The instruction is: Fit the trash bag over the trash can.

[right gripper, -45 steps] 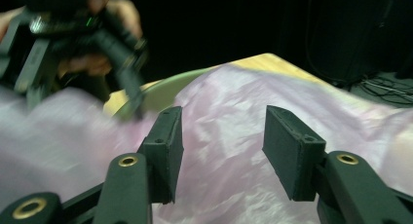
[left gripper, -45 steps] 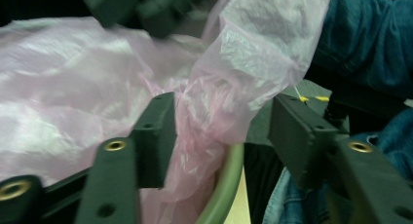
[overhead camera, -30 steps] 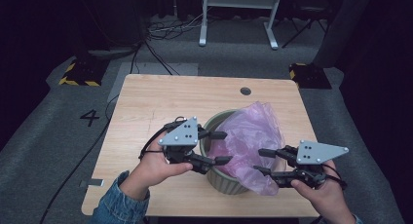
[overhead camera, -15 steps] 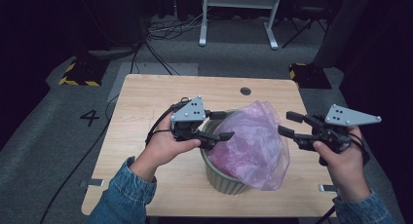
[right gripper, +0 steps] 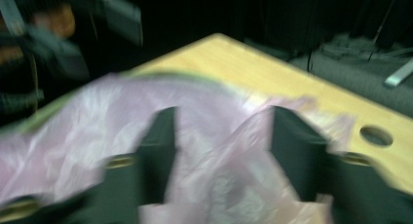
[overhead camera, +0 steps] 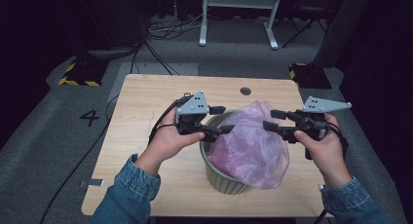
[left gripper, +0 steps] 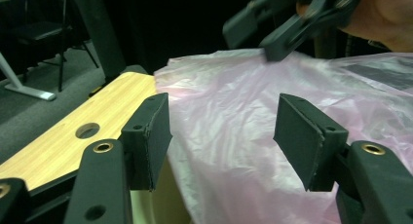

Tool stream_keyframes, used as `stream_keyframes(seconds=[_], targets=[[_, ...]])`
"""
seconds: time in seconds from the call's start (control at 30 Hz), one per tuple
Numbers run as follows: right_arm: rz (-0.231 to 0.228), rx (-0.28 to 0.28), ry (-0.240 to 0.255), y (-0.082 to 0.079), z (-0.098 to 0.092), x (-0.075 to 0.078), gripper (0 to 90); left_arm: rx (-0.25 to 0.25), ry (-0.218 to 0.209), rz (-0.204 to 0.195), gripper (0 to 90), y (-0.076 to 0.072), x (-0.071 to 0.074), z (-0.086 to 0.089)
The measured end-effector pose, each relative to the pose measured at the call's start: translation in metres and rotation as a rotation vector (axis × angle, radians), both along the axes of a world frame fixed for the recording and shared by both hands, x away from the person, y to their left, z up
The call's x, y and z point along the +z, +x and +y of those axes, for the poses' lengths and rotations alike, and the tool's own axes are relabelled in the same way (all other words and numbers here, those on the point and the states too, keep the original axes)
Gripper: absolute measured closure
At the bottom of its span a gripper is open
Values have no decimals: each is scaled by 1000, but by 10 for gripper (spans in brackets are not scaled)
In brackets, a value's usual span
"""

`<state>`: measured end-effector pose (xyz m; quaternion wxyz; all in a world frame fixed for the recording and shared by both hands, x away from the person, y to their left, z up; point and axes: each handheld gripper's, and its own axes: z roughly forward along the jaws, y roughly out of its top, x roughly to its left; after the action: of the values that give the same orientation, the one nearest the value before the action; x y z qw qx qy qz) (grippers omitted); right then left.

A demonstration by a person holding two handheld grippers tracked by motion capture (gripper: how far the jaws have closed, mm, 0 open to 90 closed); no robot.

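**Pink bag over the bin, a gripper at each side**

The bag (overhead camera: pixel 251 143) is thin, translucent pink plastic, crinkled all over and puffed up in a loose dome. It sits in and over the bin (overhead camera: pixel 219 177), a pale green round tub standing near the front edge of the table (overhead camera: pixel 146 102), and its right side spills down over the bin's rim. In the left gripper view the film (left gripper: pixel 229 131) shows fine creases with the light coming through.

The left gripper (overhead camera: pixel 221 119) comes in from the left, held level, its jaws pointing right across the bin's near-left rim. They stand well apart; the bag lies just beyond them, and the pads do not press on it (the left gripper view shows clear air between pads and film).

The right gripper (overhead camera: pixel 269 121) is at the bag's right side, pointing left, the hand (overhead camera: pixel 324 146) wrapped round its body with the wrist low. Its jaws have just been closing. In the blurred right gripper view a fold of the bag (right gripper: pixel 229 151) rises between them, but whether the pads pinch it I cannot tell. The two grippers face each other across the bag.
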<state>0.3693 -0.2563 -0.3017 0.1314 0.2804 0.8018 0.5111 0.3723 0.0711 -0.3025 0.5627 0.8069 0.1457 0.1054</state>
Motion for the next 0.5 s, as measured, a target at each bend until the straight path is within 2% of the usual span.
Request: stream_keyframes(seconds=[0.07, 0.13, 0.37, 0.5], targets=[[9, 16, -41, -2, 5, -2, 780, -5, -2, 8, 390, 0, -1, 0], [-9, 30, -63, -5, 10, -3, 884, -6, -2, 13, 394, 0, -3, 0], [-117, 103, -62, -21, 27, 5, 900, -29, 0, 9, 391, -3, -2, -7], [-175, 166, -52, -30, 35, 10, 900, -45, -7, 11, 381, -5, 1, -14]])
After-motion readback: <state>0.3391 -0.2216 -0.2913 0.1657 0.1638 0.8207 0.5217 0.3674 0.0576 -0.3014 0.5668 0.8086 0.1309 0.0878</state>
